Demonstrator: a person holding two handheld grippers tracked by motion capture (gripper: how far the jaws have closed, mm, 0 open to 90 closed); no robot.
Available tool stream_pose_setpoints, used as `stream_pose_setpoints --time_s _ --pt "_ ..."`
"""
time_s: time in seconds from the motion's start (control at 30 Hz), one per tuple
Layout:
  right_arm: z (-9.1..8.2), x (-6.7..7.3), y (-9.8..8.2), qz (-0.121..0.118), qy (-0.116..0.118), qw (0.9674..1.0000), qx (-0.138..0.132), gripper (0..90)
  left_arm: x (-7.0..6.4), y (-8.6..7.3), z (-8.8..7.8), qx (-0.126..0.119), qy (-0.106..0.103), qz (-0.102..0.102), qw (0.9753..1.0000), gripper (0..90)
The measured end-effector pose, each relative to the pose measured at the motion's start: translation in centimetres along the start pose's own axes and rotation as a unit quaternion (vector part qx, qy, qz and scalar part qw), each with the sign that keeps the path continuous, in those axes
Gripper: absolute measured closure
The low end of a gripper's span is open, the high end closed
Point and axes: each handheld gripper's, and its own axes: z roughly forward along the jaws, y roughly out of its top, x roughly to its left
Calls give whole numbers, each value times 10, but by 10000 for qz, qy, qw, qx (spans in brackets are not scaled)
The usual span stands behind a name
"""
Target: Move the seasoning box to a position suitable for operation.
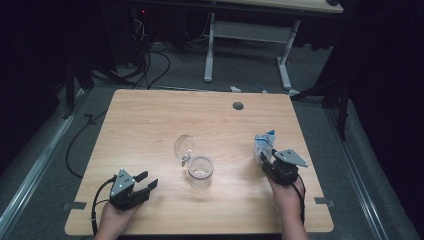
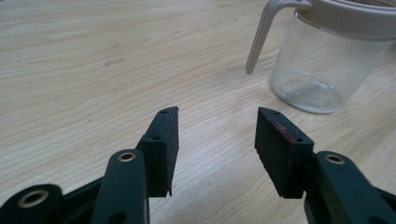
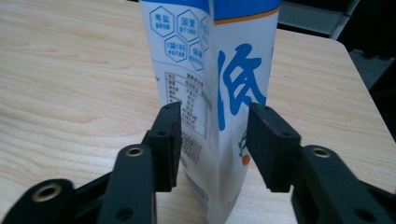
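Note:
A clear glass jar (image 1: 201, 172) stands at the table's middle, its round lid (image 1: 183, 147) tipped up behind it. In the left gripper view the jar (image 2: 322, 60) is ahead to the right, with a pale clip hanging from its rim. My left gripper (image 1: 148, 181) (image 2: 217, 140) rests near the front left, open and empty, pointing toward the jar. A blue and white carton (image 1: 264, 142) (image 3: 233, 56) stands upright at the right. My right gripper (image 1: 265, 159) (image 3: 214, 140) straddles its near corner. Its jaws stand wide beside the carton's sides, which show no squeeze.
The wooden table (image 1: 150, 125) has a round cable hole (image 1: 238, 105) near its far edge. Beyond it are a grey floor with cables (image 1: 150, 65) and a white desk frame (image 1: 210, 50). Dark curtains flank both sides.

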Motion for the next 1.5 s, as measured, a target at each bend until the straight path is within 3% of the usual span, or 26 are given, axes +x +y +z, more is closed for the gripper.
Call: stream_pose_setpoints --time_s 0.2,0.57,0.8,0.97,1.1,1.3,1.4,1.5 --pt "6 0 2 -115 -28 9999 -9 499 0 2 -1 19 13 -2 10000 453" --pt "9 1 2 -177 -118 9998 -23 561 0 -2 0 102 -3 58 9999 427" --pt "7 -1 2 -225 -23 9997 -73 602 1 -1 0 109 -57 -39 9999 420" --pt "4 -3 2 -138 30 9998 -129 680 0 -1 -1 116 -76 -17 9999 419" --pt "3 -2 2 -198 29 9996 -210 708 0 0 -2 146 -97 -42 9998 420" --pt "3 -4 3 -105 52 9997 -218 710 -2 0 -3 139 -279 -5 9995 407" --pt "4 -4 4 -106 81 9996 -263 662 -3 -1 -3 157 -323 2 9994 400" --pt "6 -3 4 -133 59 9997 -212 700 -3 -2 -3 177 -312 17 9994 400"
